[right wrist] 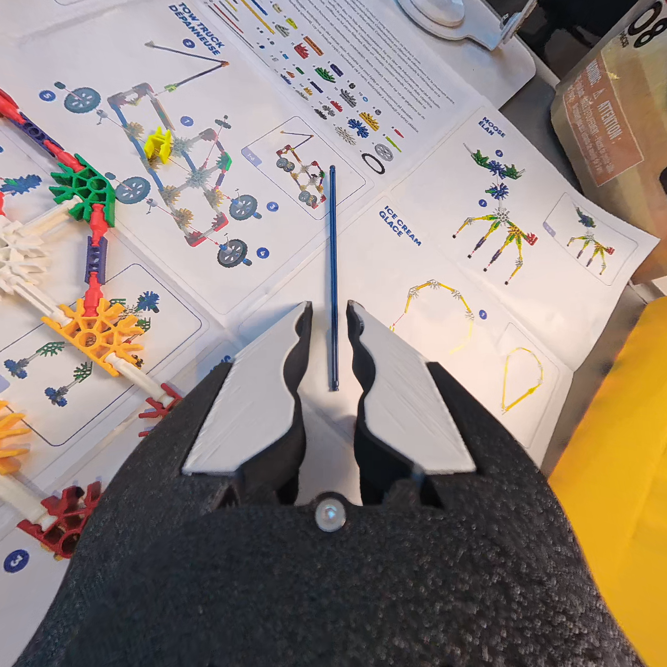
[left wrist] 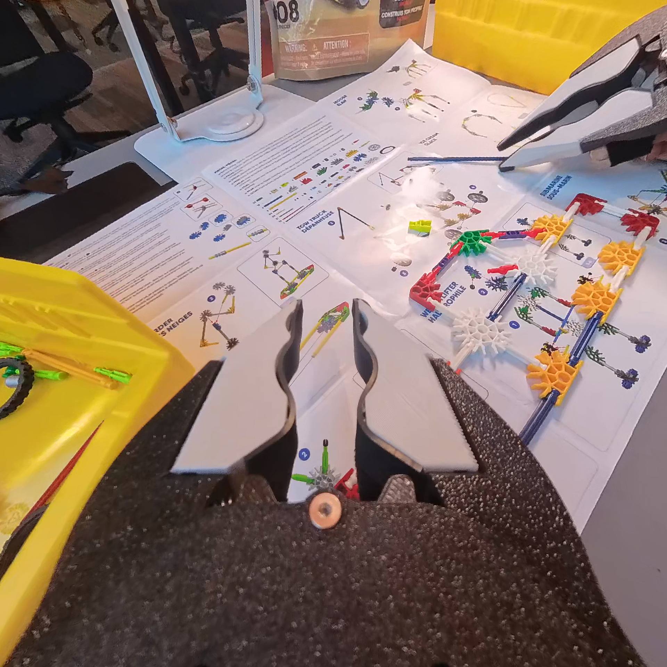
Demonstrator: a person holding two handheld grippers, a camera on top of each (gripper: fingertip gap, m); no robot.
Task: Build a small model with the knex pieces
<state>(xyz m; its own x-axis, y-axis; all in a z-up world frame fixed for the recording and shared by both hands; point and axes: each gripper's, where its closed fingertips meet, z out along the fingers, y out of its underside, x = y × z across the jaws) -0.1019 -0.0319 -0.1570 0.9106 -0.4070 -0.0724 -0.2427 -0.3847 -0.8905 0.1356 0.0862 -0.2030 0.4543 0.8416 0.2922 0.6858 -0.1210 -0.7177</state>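
Blue plastic rod (right wrist: 332,278), long and thin, lies flat on the big white unfolded instruction sheet (right wrist: 451,317) that covers most of the worktop (left wrist: 628,480). Right gripper (right wrist: 328,305) sits low over the near half of that rod, its two white fingers (right wrist: 260,389) parted with one on each side, and neither appears to touch it, so the rod is straddled rather than gripped. From the left wrist view the same right gripper (left wrist: 503,157) comes in from the far right, fingertips down at the paper by the rod's end (left wrist: 454,158).

Left gripper (left wrist: 326,305) hovers above the sheet's printed diagrams, fingers (left wrist: 245,397) spread apart and holding nothing. Just to its left stands a yellow plastic bin (left wrist: 83,325) containing green and orange rods and a black tyre (left wrist: 16,388).

To its right a flat half-built frame of coloured plastic rods and connectors (left wrist: 541,288) rests on the sheet: orange and white snowflake-shaped hubs, red corner pieces, a green fan-shaped connector (right wrist: 86,189) and blue and white struts. A small loose yellow-green clip (right wrist: 157,144) lies on the paper near the green connector.

At the far edge of the worktop are a white lamp base (left wrist: 231,122), a tan cardboard box (left wrist: 325,39) and another yellow container (left wrist: 523,39).
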